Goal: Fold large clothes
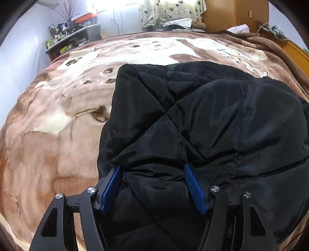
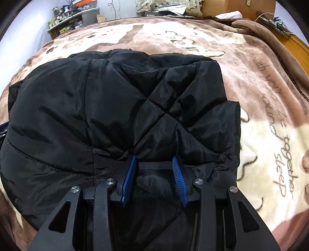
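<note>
The left gripper [image 1: 152, 168] points steeply down at a black quilted jacket [image 1: 202, 119]. Its blue ribbed pads [image 1: 194, 188] stand well apart, with a ridge of the jacket's fabric bunched up between them. The pad at 7 o'clock has its tip tucked under the fabric edge, while the one at 5 o'clock shows bare along its length. Whether this pair is pinching the cloth or merely straddling it cannot be told from this view.

The right gripper [image 2: 154, 161] also points down at the jacket [image 2: 115, 119]. Its pads [image 2: 178, 177] are set narrower, and a thin taut hem of the jacket runs straight across from one tip to the other, with folds gathered around both tips. It is clenched on that hem.

From the grippers outward, the jacket lies folded into a bulky bundle with its diamond-stitched lining uppermost. In the left wrist view it fills the field from 12 round to 6 o'clock. In the right wrist view it fills the centre and the 9 o'clock side.

Beneath it spreads a plush brown and cream blanket [image 1: 58, 119] covering a bed, printed with paw marks toward 11 o'clock and, in the right wrist view, script lettering [image 2: 278, 135] at 3 o'clock. Beyond the bed, a cluttered shelf [image 1: 73, 36] stands at 11 o'clock, and heart-patterned fabric [image 1: 170, 11] hangs at 12 o'clock.
</note>
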Demonstrator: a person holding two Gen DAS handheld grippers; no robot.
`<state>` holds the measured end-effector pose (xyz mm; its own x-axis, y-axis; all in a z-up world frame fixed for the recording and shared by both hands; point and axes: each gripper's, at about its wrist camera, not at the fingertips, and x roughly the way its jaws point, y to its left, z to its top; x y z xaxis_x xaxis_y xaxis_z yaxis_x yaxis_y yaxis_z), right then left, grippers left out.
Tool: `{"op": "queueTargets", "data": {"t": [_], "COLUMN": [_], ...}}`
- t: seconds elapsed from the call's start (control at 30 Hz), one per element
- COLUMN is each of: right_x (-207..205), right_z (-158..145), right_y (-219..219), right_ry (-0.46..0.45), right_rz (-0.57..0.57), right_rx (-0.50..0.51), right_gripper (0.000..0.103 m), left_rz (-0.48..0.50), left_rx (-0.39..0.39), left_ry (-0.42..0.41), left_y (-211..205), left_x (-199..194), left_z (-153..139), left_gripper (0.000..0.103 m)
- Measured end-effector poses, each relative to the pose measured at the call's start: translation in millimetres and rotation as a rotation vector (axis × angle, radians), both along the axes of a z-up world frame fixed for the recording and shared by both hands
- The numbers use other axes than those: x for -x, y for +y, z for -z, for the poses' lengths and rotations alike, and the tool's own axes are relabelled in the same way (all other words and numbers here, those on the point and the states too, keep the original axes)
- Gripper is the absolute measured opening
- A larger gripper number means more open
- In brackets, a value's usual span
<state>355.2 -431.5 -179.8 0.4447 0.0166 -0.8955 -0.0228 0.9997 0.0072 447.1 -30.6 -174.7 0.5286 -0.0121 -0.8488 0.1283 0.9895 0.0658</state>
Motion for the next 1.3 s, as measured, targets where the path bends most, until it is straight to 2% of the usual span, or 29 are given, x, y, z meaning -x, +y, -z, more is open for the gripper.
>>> {"op": "queueTargets", "data": {"t": [0.67,0.97,1.1,1.13,1.23,1.3], "right_x": [0,-7,-5,-5,1,6], "right_z": [7,-8,-24,-28,-44,-55], "right_y": [7,13,8,6,-1,-5], "right_ry": [0.009,0.032,0.013,0.006,-0.029,-0.060], "right_rz": [0.007,0.000,0.049,0.064,0.090,0.080], "right_rx": [0.011,0.043,0.004,-0.008,-0.064,-0.111], "right_gripper": [0.040,0.040,0.041,0.041,0.052,0.065], "left_rz": [-0.007,-0.011,-0.050,-0.064,-0.077,-0.079], "left_rx": [0.044,0.019,0.040,0.041,0.090,0.123], "left_ry": [0.000,0.029,0.049,0.058,0.080,0.076], "left_y": [10,9,14,16,24,30], "left_x": [-5,-9,-9,-10,-9,-6], "left_z": [11,-6,-16,-18,-29,-39], "left_gripper": [0.068,0.069,0.072,0.075,0.078,0.079]}}
